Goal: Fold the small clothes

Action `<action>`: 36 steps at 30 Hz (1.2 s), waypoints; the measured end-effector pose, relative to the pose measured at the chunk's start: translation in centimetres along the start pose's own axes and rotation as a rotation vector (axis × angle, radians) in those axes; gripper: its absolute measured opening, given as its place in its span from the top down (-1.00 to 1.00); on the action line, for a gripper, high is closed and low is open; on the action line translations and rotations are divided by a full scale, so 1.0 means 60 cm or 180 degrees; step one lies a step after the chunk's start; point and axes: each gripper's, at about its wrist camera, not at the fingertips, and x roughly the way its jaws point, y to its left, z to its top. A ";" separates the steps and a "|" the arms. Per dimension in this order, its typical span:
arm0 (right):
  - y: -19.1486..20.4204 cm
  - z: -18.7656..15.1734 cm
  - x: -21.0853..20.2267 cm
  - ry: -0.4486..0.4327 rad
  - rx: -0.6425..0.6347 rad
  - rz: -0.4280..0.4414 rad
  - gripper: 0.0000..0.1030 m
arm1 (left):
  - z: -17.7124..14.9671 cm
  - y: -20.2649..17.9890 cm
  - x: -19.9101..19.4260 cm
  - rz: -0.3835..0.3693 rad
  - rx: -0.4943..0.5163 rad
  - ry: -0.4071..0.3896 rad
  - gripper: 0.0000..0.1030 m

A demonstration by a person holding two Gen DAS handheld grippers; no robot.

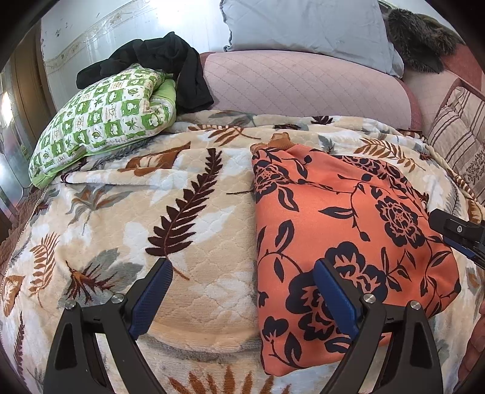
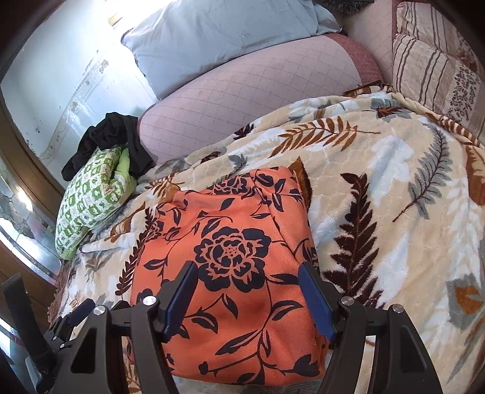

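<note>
A folded orange garment (image 1: 348,218) with a dark flower print lies flat on the leaf-patterned blanket (image 1: 197,197). My left gripper (image 1: 242,263) is open above the garment's left edge, one finger over the blanket and the other over the orange cloth, holding nothing. In the right wrist view the same garment (image 2: 230,212) fills the middle. My right gripper (image 2: 248,266) stands open just above its near half, with the cloth lying flat below the pads and not pinched. Part of the right gripper (image 1: 454,232) shows at the garment's right side in the left wrist view.
A green checked pillow (image 1: 100,121) with a black garment (image 1: 169,60) draped over it lies at the back left. Behind the blanket are a pink quilted cushion (image 1: 303,81) and a pale blue pillow (image 1: 303,27). Striped cushions (image 2: 430,60) stand at the right.
</note>
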 end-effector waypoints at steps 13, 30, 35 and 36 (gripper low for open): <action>0.001 0.000 0.001 -0.0005 0.0002 -0.0007 -0.41 | 0.000 -0.003 0.001 -0.0011 -0.0012 0.0010 -0.83; 0.008 -0.002 0.008 0.0003 -0.0072 -0.0071 -0.41 | -0.002 -0.016 0.006 -0.0019 0.0016 0.0026 -0.83; 0.013 -0.001 0.004 -0.0029 -0.0142 -0.0158 -0.41 | -0.004 -0.019 0.009 -0.0010 0.0034 0.0027 -0.83; 0.015 0.000 0.002 -0.0048 -0.0170 -0.0187 -0.41 | -0.004 -0.020 0.009 -0.0005 0.0038 0.0024 -0.83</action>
